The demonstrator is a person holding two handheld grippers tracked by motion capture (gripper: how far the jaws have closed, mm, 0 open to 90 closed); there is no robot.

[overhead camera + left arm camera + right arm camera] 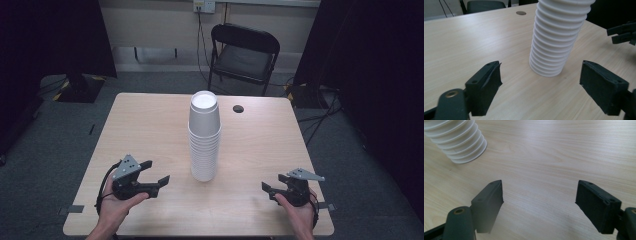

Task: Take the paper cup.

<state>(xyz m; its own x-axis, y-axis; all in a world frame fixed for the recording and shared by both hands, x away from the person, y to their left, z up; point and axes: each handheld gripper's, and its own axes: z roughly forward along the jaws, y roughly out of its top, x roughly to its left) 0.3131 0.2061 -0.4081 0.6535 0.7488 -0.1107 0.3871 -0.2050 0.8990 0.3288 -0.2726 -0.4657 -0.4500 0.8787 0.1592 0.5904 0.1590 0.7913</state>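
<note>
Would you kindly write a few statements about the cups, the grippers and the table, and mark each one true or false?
1. The cup stack stands upside down on the table. True.
2. The left gripper is shut on the stack. False: its jaws are open and clear of the stack, as the left gripper view shows.
3. The right gripper is open and holds nothing. True.
4. The stack lies on its side near the table's edge. False: it stands upright about mid-table, between the two grippers.
5. A chair stands beyond the far side of the table. True.
6. The round hole in the table sits under the stack. False: it is apart from the stack, near the far edge.
</note>
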